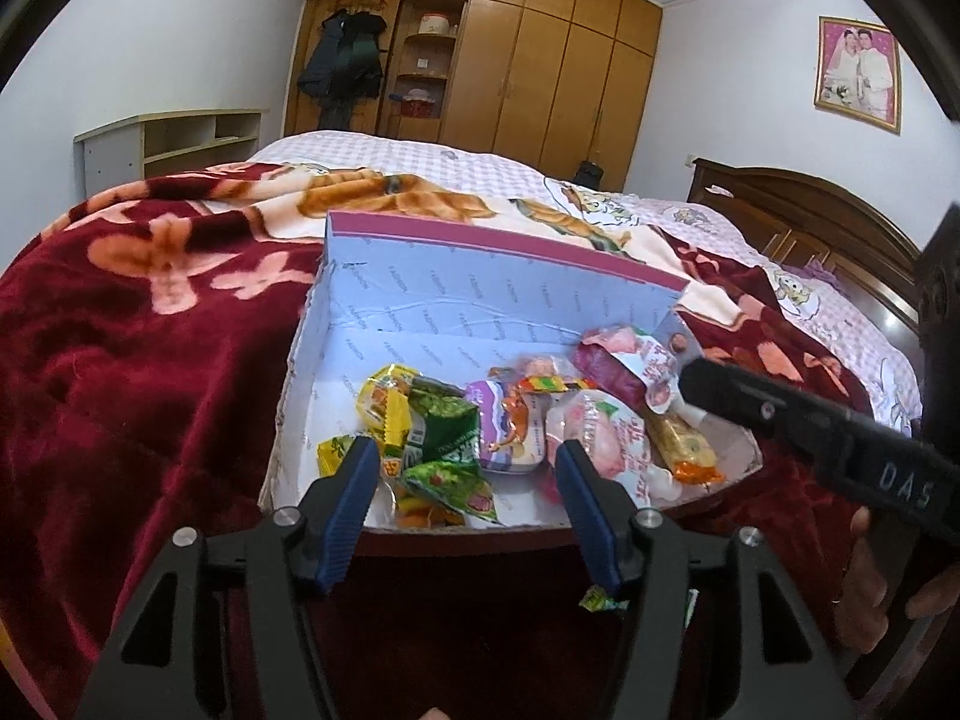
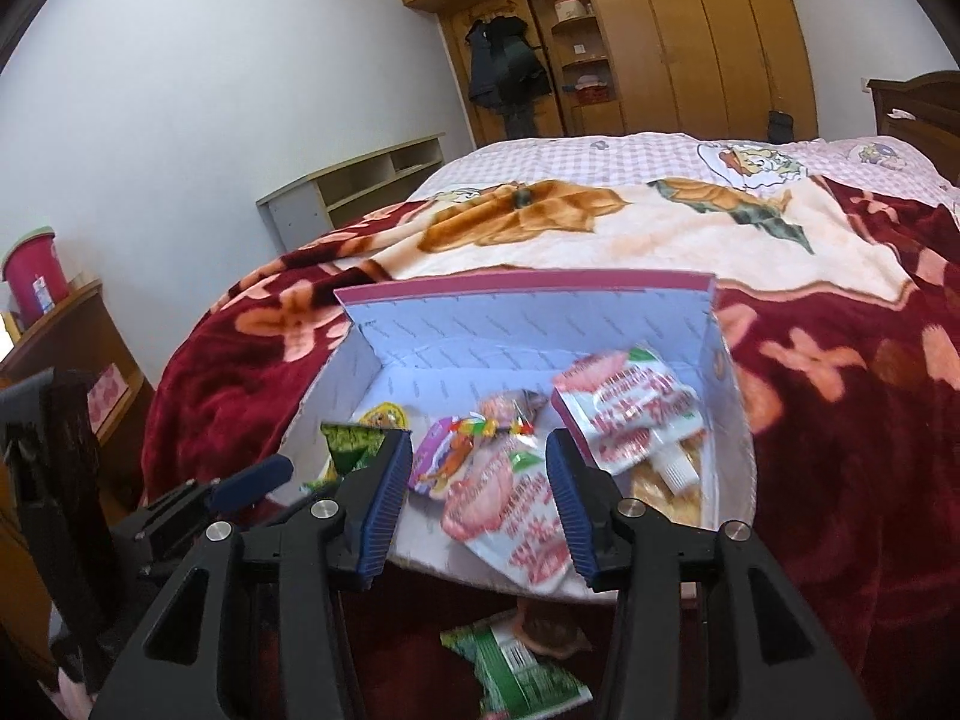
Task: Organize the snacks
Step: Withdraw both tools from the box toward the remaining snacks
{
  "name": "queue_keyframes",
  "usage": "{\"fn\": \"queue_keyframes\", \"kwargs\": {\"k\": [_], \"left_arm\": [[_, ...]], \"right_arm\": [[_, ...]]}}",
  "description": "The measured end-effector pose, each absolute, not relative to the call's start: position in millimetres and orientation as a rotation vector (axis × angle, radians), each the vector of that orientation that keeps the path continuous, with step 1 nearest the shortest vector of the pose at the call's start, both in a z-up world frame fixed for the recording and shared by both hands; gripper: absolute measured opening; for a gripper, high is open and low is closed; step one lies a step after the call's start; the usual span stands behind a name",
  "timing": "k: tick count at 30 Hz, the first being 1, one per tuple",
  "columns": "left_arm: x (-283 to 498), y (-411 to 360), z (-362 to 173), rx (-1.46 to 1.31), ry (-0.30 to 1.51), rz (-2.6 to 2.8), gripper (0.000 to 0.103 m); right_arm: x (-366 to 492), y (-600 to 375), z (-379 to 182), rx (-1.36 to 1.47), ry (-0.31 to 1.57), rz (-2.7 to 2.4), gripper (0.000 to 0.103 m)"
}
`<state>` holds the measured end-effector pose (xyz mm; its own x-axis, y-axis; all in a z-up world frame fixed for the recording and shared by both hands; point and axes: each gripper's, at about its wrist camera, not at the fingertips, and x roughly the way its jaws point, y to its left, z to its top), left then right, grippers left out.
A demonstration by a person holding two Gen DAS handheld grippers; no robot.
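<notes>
An open cardboard box (image 1: 480, 240) with a pink rim and pale blue lining lies on the red blanket. It holds several snacks: a yellow packet (image 1: 384, 408), green packets (image 1: 444, 426), a purple packet (image 1: 498, 420), pink pouches (image 1: 600, 438) and an orange-ended bar (image 1: 681, 447). My left gripper (image 1: 465, 456) hovers open over the box's near edge, its pads touching nothing. My right gripper (image 2: 477, 444) stands open above the same box (image 2: 528, 285), over a pink pouch (image 2: 504, 498) lying inside. A green packet (image 2: 516, 666) lies on the blanket in front of the box.
A small green-yellow candy (image 1: 600, 600) lies on the blanket near the box. A hand (image 1: 864, 588) holds the right gripper's black body. A wooden headboard (image 1: 810, 210) stands at the right, a wardrobe (image 1: 540, 60) behind the bed, and a red bucket (image 2: 36, 276) on a cabinet at the left.
</notes>
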<state>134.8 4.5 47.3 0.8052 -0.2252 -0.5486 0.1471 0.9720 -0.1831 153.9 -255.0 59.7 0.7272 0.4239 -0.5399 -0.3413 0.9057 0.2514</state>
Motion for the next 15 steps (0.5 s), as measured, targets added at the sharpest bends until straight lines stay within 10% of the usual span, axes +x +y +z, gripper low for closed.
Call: {"fn": "queue_keyframes", "kwargs": {"k": [15], "left_arm": [[105.0, -20.1, 41.4, -0.087, 0.63, -0.264, 0.064]], "right_arm": [[117.2, -281.7, 45.8, 0.178, 0.657, 0.384, 0.048]]}}
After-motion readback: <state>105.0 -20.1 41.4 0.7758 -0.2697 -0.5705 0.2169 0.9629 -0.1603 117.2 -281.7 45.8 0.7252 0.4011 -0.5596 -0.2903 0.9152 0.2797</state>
